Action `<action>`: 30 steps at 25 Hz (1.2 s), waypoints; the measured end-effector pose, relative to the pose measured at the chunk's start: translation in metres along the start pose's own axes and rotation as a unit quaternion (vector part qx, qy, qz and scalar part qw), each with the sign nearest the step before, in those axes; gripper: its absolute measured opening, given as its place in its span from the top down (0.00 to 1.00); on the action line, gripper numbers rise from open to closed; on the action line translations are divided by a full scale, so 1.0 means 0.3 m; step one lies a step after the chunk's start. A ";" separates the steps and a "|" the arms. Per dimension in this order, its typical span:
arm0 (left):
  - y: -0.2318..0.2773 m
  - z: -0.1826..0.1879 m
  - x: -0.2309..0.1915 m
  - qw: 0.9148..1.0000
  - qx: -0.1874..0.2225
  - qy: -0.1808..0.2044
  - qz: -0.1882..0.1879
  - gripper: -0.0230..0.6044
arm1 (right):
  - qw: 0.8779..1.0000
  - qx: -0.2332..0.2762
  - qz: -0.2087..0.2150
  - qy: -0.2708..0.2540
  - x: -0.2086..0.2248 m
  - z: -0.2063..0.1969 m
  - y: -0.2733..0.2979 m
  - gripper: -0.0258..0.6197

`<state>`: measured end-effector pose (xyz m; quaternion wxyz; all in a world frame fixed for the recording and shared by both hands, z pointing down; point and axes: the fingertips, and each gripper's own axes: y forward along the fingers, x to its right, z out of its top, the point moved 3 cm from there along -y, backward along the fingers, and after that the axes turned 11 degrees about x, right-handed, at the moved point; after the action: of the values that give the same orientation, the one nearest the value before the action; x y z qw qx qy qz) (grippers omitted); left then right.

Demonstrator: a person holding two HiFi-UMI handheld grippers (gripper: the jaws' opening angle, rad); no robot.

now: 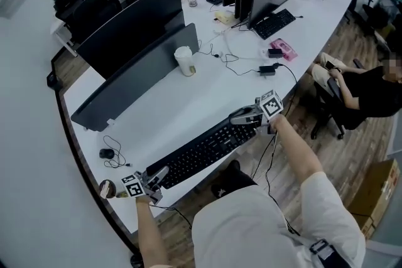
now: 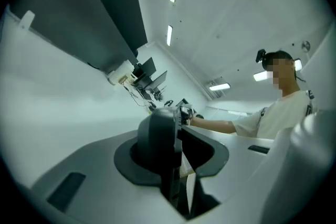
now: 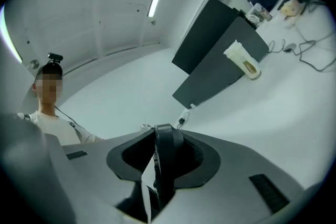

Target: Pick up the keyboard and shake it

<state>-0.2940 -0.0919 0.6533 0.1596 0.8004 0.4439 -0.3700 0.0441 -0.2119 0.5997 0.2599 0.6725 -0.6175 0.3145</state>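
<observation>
The left gripper [image 1: 157, 177], at the lower left of the head view, has its jaws drawn narrow and clamped on the short end of a long black plastic keyboard [image 1: 202, 152]. In the left gripper view that end shows edge-on as a thin dark slab pinched between the pads. The right gripper [image 1: 246, 116], just right of centre, grips the opposite short end the same way, so both claws are closed on the one object, not empty. Holding it by the two ends likely keeps the long board level and stops it twisting when it is shaken, which a grip at one end could not do. The keyboard runs diagonally along the near edge of the curved white desk [image 1: 188, 103], in front of the person. Whether it has cleared the surface or only rests there I cannot tell. Beyond it stand a dark grey partition panel [image 1: 129, 81] and a white paper cup [image 1: 184, 61], both well apart from the keyboard, so a shake close to the near edge should disturb neither.
</observation>
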 end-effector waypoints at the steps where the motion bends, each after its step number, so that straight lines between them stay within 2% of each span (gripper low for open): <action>1: -0.003 0.001 -0.011 1.000 0.012 -0.009 0.005 0.78 | 1.000 0.007 -0.005 0.008 0.013 -0.007 0.005 0.76; 5: -0.029 -0.026 -0.034 0.999 0.006 -0.039 0.026 0.77 | 0.999 0.007 -0.029 0.040 0.060 -0.068 0.007 0.75; 7: -0.044 -0.049 -0.042 0.996 -0.002 -0.085 0.024 0.77 | 0.997 -0.001 -0.037 0.063 0.078 -0.097 0.006 0.75; 9: -0.037 -0.067 -0.045 0.989 -0.004 -0.147 0.014 0.77 | 0.994 -0.011 -0.049 0.099 0.104 -0.121 0.012 0.75; 11: -0.015 -0.086 -0.054 0.984 -0.009 -0.178 0.015 0.77 | 0.989 -0.010 -0.058 0.133 0.126 -0.153 0.010 0.75; 14: 0.001 -0.115 -0.094 0.982 -0.026 -0.179 0.048 0.75 | 0.985 -0.004 -0.085 0.147 0.170 -0.203 -0.014 0.74; 17: -0.002 -0.144 -0.103 0.975 -0.036 -0.210 0.064 0.75 | 0.976 -0.009 -0.122 0.180 0.196 -0.252 -0.042 0.73; 23: -0.002 -0.159 -0.112 0.968 -0.047 -0.233 0.078 0.75 | 0.972 -0.013 -0.140 0.186 0.194 -0.266 -0.067 0.72; 26: -0.015 -0.154 -0.123 0.964 -0.059 -0.238 0.105 0.75 | 0.973 -0.007 -0.142 0.182 0.191 -0.275 -0.070 0.71; 28: 0.003 -0.127 -0.132 0.966 -0.065 -0.226 0.110 0.75 | 0.973 0.000 -0.137 0.186 0.192 -0.253 -0.071 0.71; 30: 0.042 -0.104 -0.115 0.969 -0.065 -0.220 0.093 0.75 | 0.972 0.005 -0.144 0.184 0.197 -0.232 -0.087 0.71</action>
<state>-0.2808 -0.1012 0.6987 0.3384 0.7252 0.3443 -0.4909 0.0652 -0.1974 0.6911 0.4088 0.6862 -0.4538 0.3950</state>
